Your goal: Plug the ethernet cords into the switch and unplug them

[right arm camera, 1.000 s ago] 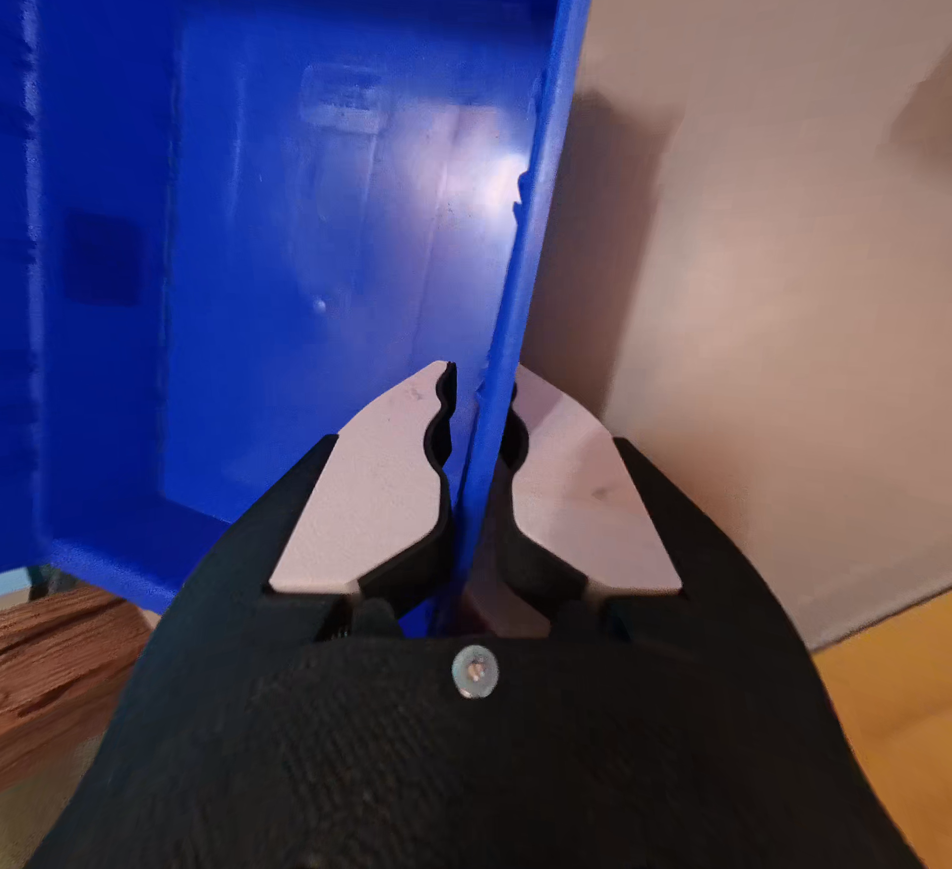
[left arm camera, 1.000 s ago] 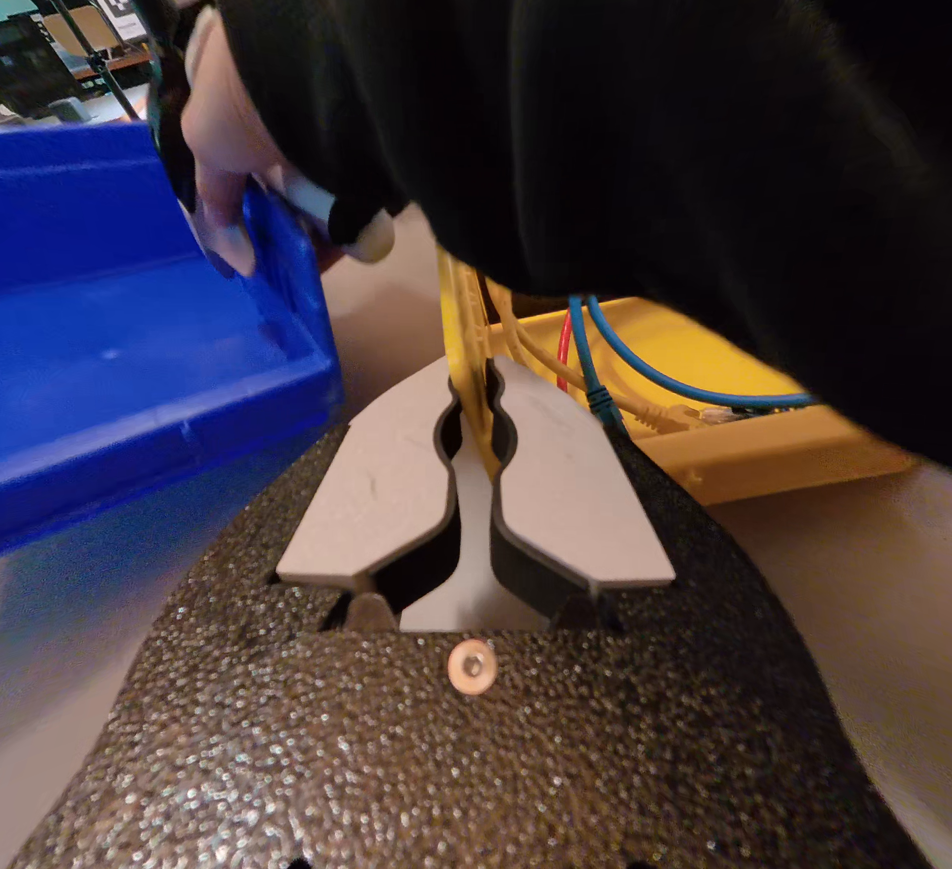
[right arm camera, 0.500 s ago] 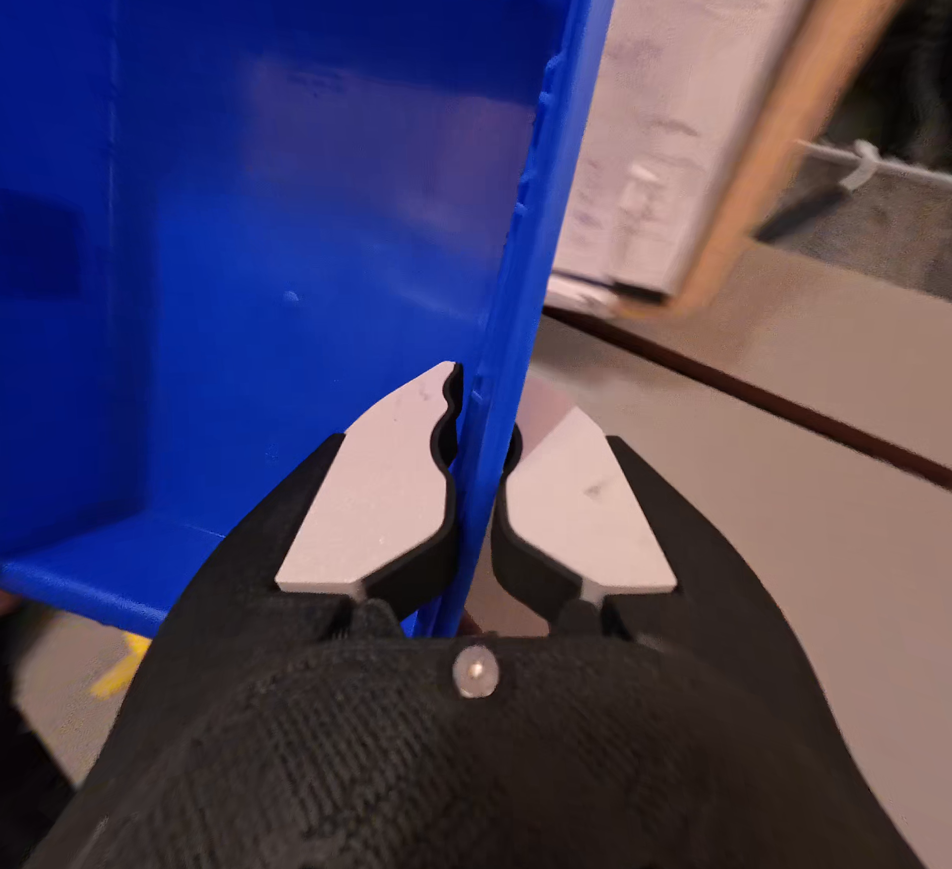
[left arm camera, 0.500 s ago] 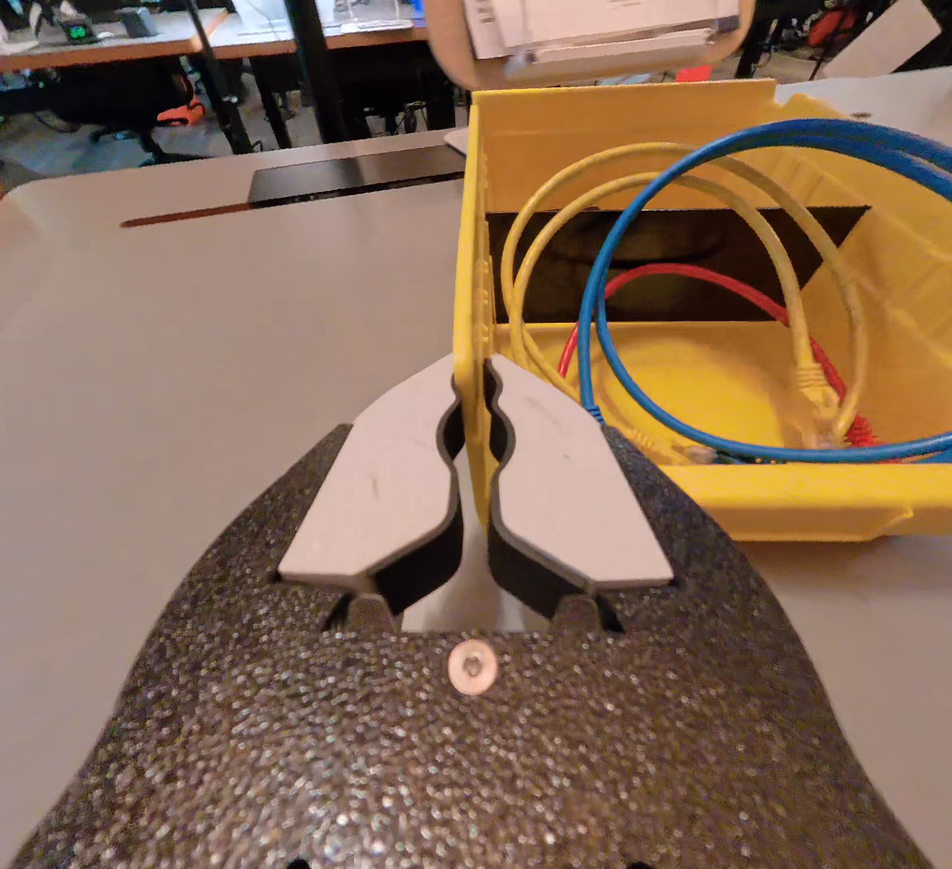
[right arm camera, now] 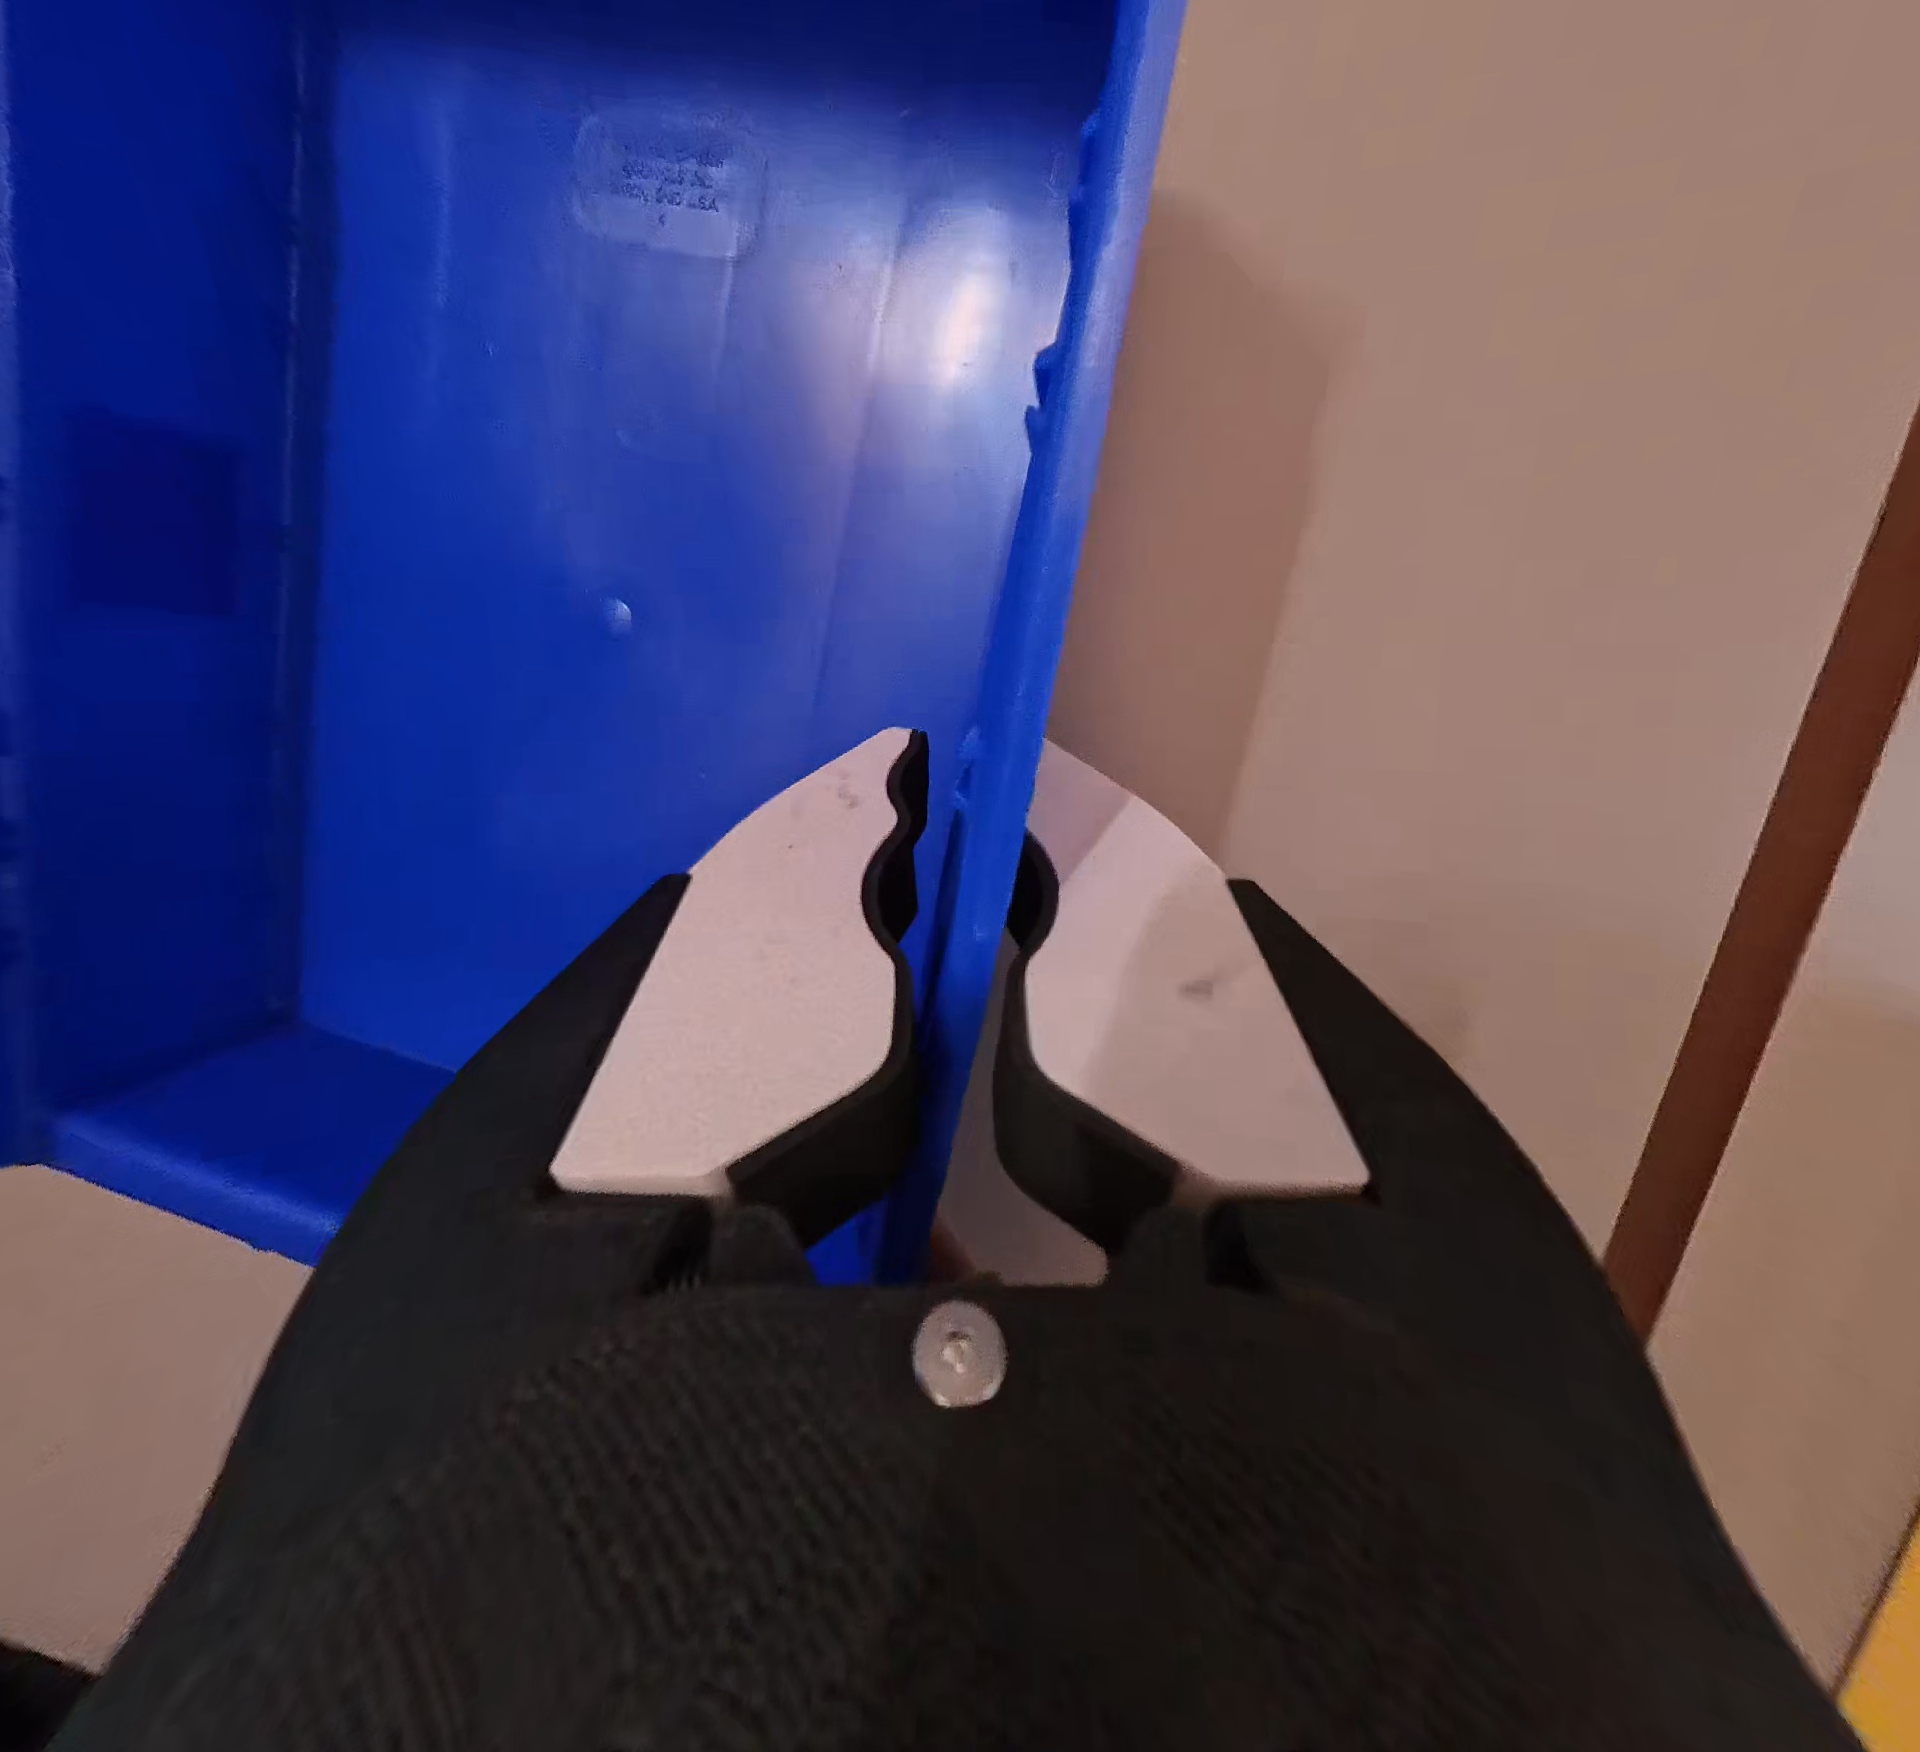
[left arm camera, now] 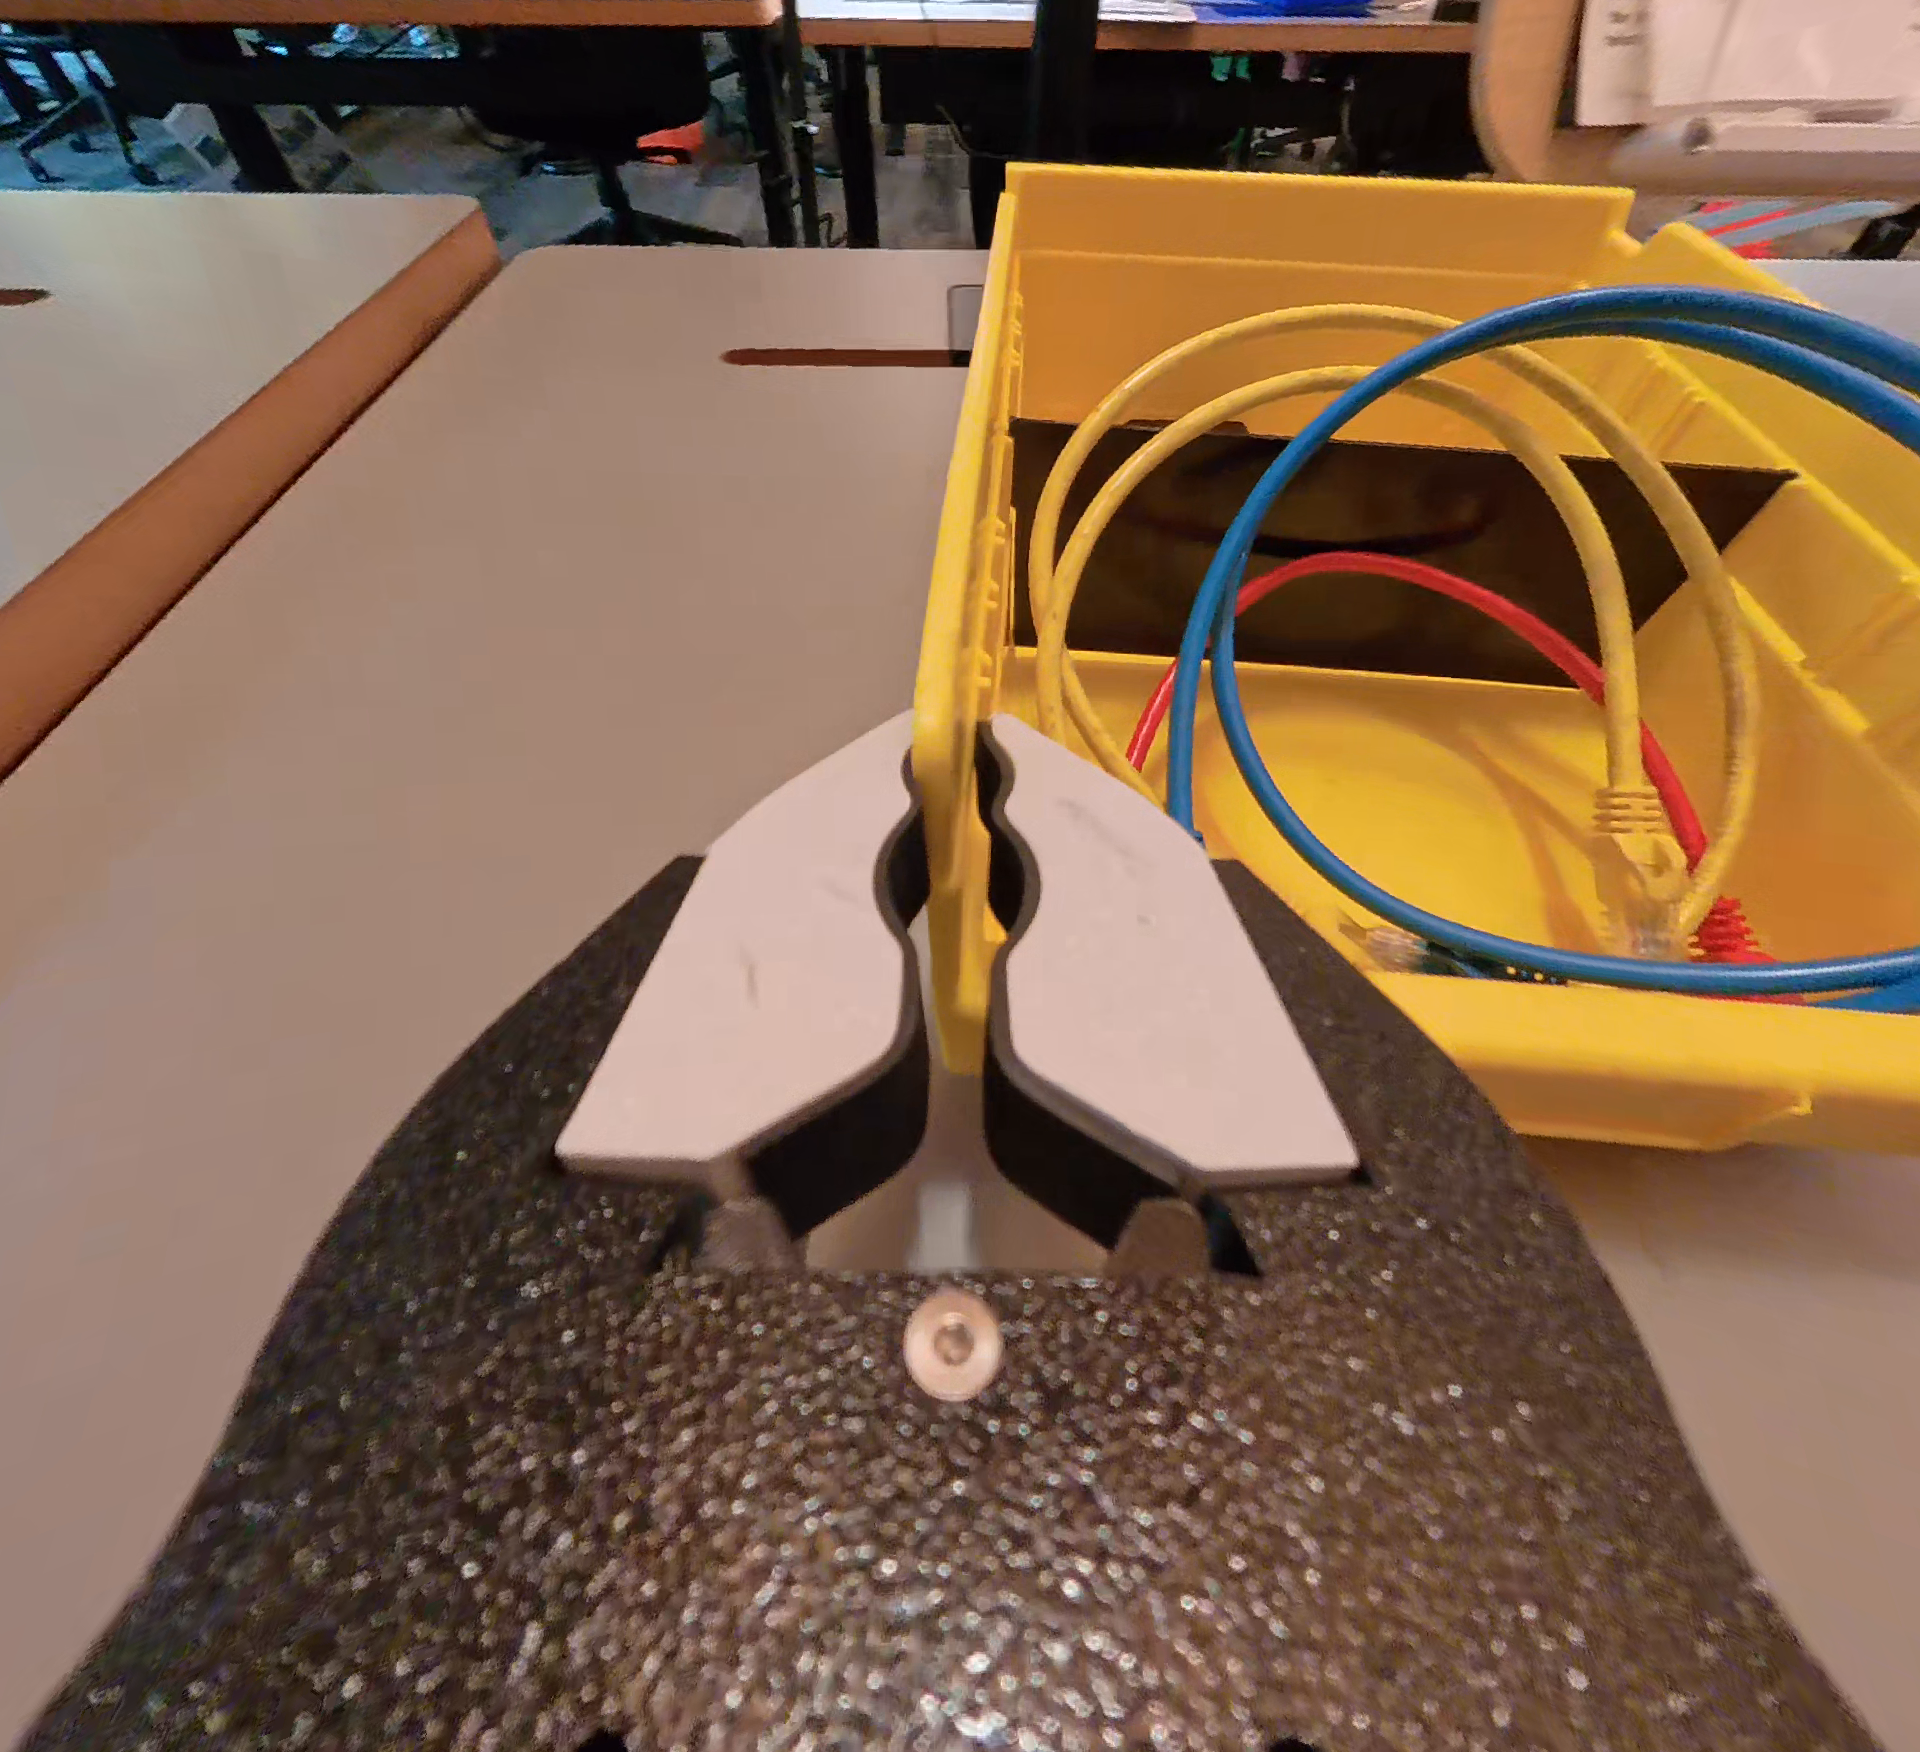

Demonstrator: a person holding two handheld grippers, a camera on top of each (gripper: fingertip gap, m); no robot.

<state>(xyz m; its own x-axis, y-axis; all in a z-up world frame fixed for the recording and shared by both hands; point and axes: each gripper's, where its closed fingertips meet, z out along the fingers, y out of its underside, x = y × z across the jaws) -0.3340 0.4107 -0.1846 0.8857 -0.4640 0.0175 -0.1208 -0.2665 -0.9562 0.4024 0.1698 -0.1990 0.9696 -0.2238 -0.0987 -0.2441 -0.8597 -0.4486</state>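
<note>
A: Where were the ethernet cords?
B: Coiled loose in the yellow bin point(left arm camera: 1288, 248) on the counter point(left arm camera: 623, 559). One blue cord point(left arm camera: 1205, 622), one yellow cord point(left arm camera: 1049, 580), one red cord point(left arm camera: 1455, 585). A yellow plug point(left arm camera: 1626, 871) hung down near the front wall, with a red strain boot point(left arm camera: 1730, 933) just beside it. A dark divider point(left arm camera: 1725, 497) stood across the bin behind the loops. No switch identified in either view.

A: Claw states?
B: Left claw point(left arm camera: 948, 767) clenched on the bin's left wall, one finger outside, one inside. Right claw point(right arm camera: 971, 798) clenched on the side wall of an empty blue bin point(right arm camera: 644, 559), seen from above its open mouth; whether it rested on the counter could not be told.

A: Handling judgement for the cords?
B: Likely light and springy; the loops would hold their curl and could drag each other, since blue crossed over both red and yellow. The jacket looked smooth, so a grip mid-cable may slide. Best hold, in my estimate: the moulded boot just behind the plug, stiff enough to steer. The clear plug tip and its latch tab look fragile, so avoid pinching there.

A: Progress?
B: No cord grasped, nothing plugged.
</note>
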